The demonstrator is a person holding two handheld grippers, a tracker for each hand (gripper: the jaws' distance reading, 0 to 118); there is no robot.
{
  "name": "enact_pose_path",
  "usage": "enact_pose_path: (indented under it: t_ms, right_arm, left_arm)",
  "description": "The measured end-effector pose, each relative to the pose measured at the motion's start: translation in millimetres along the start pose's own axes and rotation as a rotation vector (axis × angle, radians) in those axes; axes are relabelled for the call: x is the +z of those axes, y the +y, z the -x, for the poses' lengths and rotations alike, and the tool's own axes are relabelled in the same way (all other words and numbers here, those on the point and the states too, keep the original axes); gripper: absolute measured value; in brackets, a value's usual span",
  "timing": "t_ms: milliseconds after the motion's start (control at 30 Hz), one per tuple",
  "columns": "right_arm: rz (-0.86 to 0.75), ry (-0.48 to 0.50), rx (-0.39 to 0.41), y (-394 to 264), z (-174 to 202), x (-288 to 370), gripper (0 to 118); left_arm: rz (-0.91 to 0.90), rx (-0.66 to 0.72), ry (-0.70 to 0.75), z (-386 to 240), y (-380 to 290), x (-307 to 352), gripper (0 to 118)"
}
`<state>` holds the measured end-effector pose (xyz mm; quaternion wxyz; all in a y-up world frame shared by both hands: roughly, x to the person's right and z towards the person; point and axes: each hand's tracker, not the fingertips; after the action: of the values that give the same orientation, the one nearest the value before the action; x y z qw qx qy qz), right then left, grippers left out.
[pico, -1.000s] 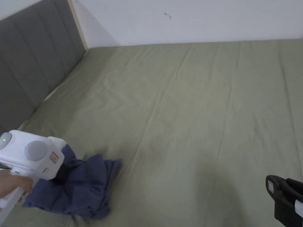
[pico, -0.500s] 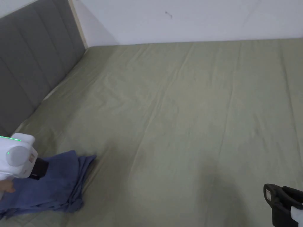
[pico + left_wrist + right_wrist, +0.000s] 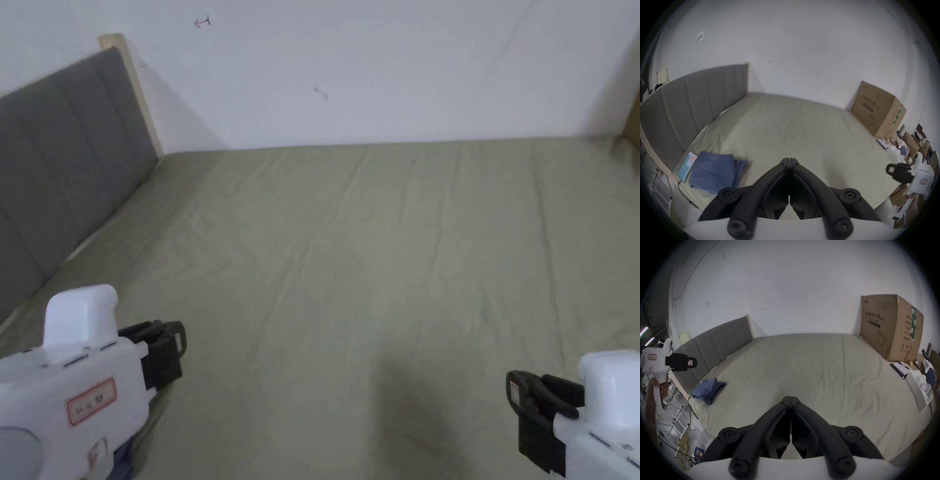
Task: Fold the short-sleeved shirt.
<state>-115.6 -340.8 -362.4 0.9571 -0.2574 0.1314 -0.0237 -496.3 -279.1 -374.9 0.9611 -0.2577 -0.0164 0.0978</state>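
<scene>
**Folded shirt set aside; both tools withdrawn**

Bed (image 3: 802, 369): olive sheet, lightly creased, open across its middle. Headboard (image 3: 718, 340): grey, panelled, along one side. Cardboard box (image 3: 890, 327): stood at the far corner against the wall.

Short-sleeved shirt (image 3: 713, 172): blue, lay as a compact folded bundle near the bed's edge by the headboard, just beside a flat light-blue item (image 3: 687, 165), untouched by either tool. A second ago dragged across the sheet in the left tool's grip; since let go and left at rest.

Left tool (image 3: 164, 350): lifted clear, well apart from the shirt, jaws clenched on nothing. Right tool (image 3: 531, 412): likewise clenched and empty, held low over the bed's near side.

Judged: folding seemingly finished, placement done, nothing left in hand.
</scene>
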Motion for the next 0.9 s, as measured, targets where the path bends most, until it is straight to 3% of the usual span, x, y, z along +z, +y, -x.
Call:
enact_pose_path:
  t_ms: [100,233,467,567,633,667,700,733,833,900]
  right_arm:
    - [-0.067,-0.013,0.013,12.9,-4.1,11.6,0]
    - [-0.159,-0.030,0.024,30.7,-8.0,31.6,0]
    - [-0.267,-0.081,0.034,48.6,-17.9,56.9,0]
    - [-0.294,-0.091,0.026,50.8,-22.4,63.3,0]
    - [-0.304,-0.099,0.022,51.7,-24.3,68.2,1]
    - [-0.314,-0.105,0.023,51.7,-25.2,70.5,1]
    - [-0.323,-0.110,0.023,51.8,-25.8,72.7,1]
    - [-0.333,-0.123,0.024,52.2,-26.2,75.4,2]
    - [-0.343,-0.132,0.027,55.2,-28.6,80.3,9]
    - [-0.352,-0.126,0.022,55.9,-30.1,82.8,39]
  left_arm:
    - [-0.093,-0.037,-0.032,-45.5,-10.1,8.7,0]
    - [-0.189,-0.053,0.032,-94.7,-24.3,15.6,0]
    - [-0.320,-0.183,0.103,-148.8,-36.1,28.3,0]
    - [-0.327,-0.160,0.069,-158.2,-31.2,32.4,1]
    - [-0.336,-0.152,0.075,-161.9,-29.2,33.2,19]
    - [-0.341,-0.156,0.080,-162.8,-28.2,33.9,39]
    - [-0.345,-0.162,0.083,-164.2,-26.4,34.2,72]
    - [-0.346,-0.167,0.084,-165.6,-24.9,34.9,95]
    - [-0.352,-0.163,0.059,-166.9,-23.0,39.5,108]
    - [-0.373,-0.160,0.049,-168.5,-23.0,45.2,113]
